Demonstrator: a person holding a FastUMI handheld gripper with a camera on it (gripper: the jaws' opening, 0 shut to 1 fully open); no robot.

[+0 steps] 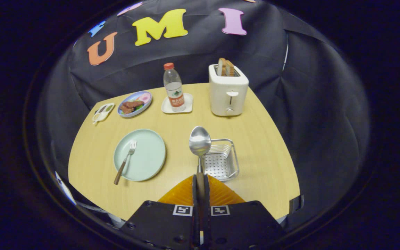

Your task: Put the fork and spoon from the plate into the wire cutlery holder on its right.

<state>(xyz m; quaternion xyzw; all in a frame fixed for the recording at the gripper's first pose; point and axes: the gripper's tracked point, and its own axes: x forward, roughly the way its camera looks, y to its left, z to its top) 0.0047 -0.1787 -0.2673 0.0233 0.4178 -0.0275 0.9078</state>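
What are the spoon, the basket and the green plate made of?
The spoon, held between the shut fingers of the gripper, looks like shiny metal: its bowl mirrors light; the handle looks brownish, maybe wood. The basket seems bright metal wire with a holed floor. The plate looks matte, perhaps plastic or ceramic.

The counter [255,146] is light wood. A pale green plate [148,163] lies on it, and all else sits around that plate. Just to the plate's right stands the wire cutlery holder [225,166]. Behind the plate – a small white tray [167,107], a white toaster [227,92], a blue plate of food [134,103] and a little white dish [102,113].
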